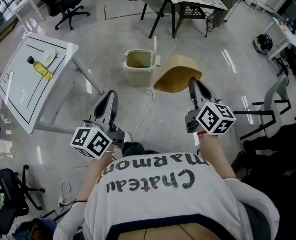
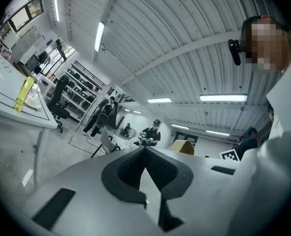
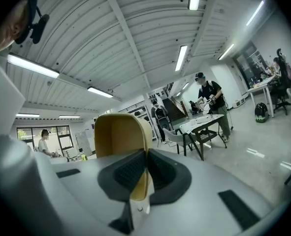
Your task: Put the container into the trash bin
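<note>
We pinch the tan container (image 1: 177, 74) by its rim in our right gripper (image 1: 192, 82), aloft just beside the open beige trash bin (image 1: 137, 77), our left gripper (image 1: 110, 95) pressed together.

The bin (image 1: 137, 77) is dull beige plastic. Around it the floor (image 1: 107, 49) is glossy, polished grey. Just right of the bin, the container (image 1: 177, 75) looks smooth, matt tan.

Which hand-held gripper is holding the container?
The right hand-held gripper, its jaws clamped on the rim of the tan container; the left hand-held gripper is shut on nothing.
</note>
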